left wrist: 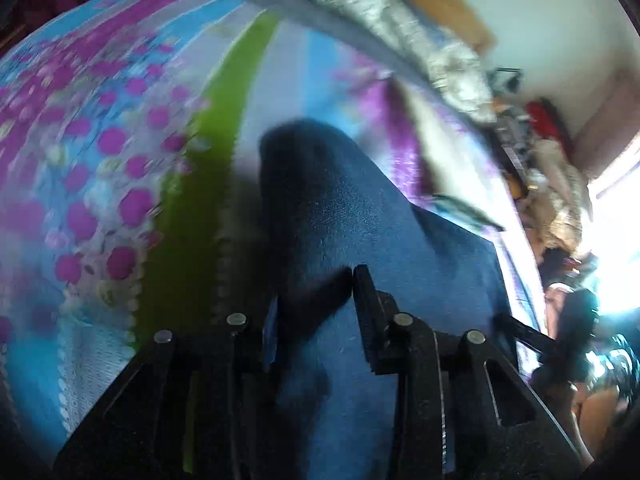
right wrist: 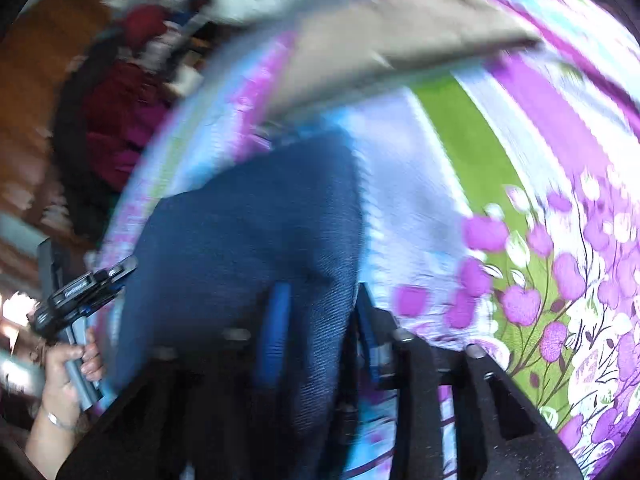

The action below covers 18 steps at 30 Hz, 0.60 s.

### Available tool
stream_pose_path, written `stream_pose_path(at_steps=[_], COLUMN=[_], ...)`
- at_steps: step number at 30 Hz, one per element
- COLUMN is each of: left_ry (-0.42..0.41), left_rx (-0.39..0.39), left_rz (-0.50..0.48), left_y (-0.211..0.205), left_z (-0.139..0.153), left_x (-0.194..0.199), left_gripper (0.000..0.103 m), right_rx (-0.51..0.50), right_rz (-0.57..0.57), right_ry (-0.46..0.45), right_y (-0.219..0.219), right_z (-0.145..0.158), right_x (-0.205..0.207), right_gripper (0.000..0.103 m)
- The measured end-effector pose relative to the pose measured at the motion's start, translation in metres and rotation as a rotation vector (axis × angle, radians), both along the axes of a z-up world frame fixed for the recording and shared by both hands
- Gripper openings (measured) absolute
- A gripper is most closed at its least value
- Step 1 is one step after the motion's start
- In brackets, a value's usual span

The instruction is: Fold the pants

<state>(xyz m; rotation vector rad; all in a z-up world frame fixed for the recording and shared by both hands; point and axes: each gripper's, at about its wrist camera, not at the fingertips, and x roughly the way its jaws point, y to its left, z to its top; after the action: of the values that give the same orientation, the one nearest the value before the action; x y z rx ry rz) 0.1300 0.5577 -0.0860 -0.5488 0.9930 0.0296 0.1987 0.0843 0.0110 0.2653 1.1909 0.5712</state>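
Both corners needed to travel level and together, the cloth kept taut, so the fold would land square. The left hand-held gripper (left wrist: 352, 280) pinched the dark blue denim pants (left wrist: 360, 216), lifted over the floral striped bedsheet (left wrist: 100, 140). The right hand-held gripper (right wrist: 320, 300), at 6 o'clock, clamped another fold.

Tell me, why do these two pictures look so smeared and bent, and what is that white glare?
Left wrist view: fisheye bends the floral bedsheet into a dome; motion blur smears it; a window blows out white at right; the blue pants are sharper near the left gripper. Right wrist view: heavier blur, especially the background clutter; flowers at right stay crisp.
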Motion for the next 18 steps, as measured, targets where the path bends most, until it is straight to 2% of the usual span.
stream_pose_path(at_steps=[1, 2, 4, 5, 6, 7, 9, 10, 11, 12, 13, 14, 15, 16, 17, 18], left_ry=[-0.015, -0.083, -0.084, -0.083, -0.094, -0.130, -0.239, -0.291, -0.330, -0.350, -0.348, -0.300, -0.240, -0.207, -0.231, -0.220], left_rx=[-0.046, -0.083, -0.060, 0.001, 0.047, 0.057, -0.034, -0.090, -0.114, -0.092, -0.052, -0.005, 0.024, 0.045, 0.063, 0.039], left_rz=[0.013, 0.043, 0.065, 0.057, 0.036, 0.014, -0.004, -0.027, -0.066, -0.099, -0.120, -0.137, -0.146, -0.154, -0.146, -0.144], left_y=[0.008, 0.016, 0.023, 0.020, 0.016, 0.010, -0.006, -0.016, -0.031, -0.047, -0.061, -0.074, -0.079, -0.079, -0.076, -0.072], left_z=[-0.012, -0.011, -0.009, -0.003, 0.003, 0.010, 0.022, 0.026, 0.029, 0.029, 0.024, 0.009, -0.008, -0.021, -0.022, -0.017], left_x=[-0.002, -0.010, -0.022, -0.029, -0.034, -0.043, -0.068, -0.080, -0.093, -0.102, -0.110, -0.115, -0.114, -0.110, -0.110, -0.106], left_gripper=[0.038, 0.039, 0.039, 0.039, 0.038, 0.038, 0.039, 0.040, 0.042, 0.050, 0.058, 0.078, 0.080, 0.073, 0.067, 0.068], right_rx=[-0.005, -0.054, -0.140, -0.150, -0.105, -0.050, 0.048, 0.065, 0.056, 0.033, 0.011, -0.031, -0.063, -0.090, -0.109, -0.105], right_rz=[-0.027, -0.057, -0.092, -0.093, -0.070, -0.045, 0.025, 0.071, 0.112, 0.142, 0.160, 0.158, 0.150, 0.140, 0.131, 0.112], right_ry=[-0.034, -0.082, -0.188, -0.242, -0.270, -0.281, -0.293, -0.292, -0.293, -0.291, -0.268, -0.234, -0.244, -0.274, -0.262, -0.265], right_y=[-0.005, -0.009, -0.014, -0.014, -0.011, -0.006, 0.013, 0.025, 0.036, 0.045, 0.051, 0.052, 0.050, 0.046, 0.043, 0.041], right_z=[0.005, 0.013, 0.034, 0.046, 0.057, 0.065, 0.075, 0.076, 0.072, 0.065, 0.054, 0.039, 0.031, 0.033, 0.037, 0.045], right_x=[0.000, -0.003, -0.015, -0.025, -0.035, -0.045, -0.071, -0.083, -0.096, -0.104, -0.111, -0.113, -0.115, -0.118, -0.116, -0.114], right_gripper=[0.045, 0.051, 0.050, 0.041, 0.038, 0.038, 0.038, 0.038, 0.038, 0.038, 0.038, 0.031, 0.010, 0.002, 0.000, 0.004])
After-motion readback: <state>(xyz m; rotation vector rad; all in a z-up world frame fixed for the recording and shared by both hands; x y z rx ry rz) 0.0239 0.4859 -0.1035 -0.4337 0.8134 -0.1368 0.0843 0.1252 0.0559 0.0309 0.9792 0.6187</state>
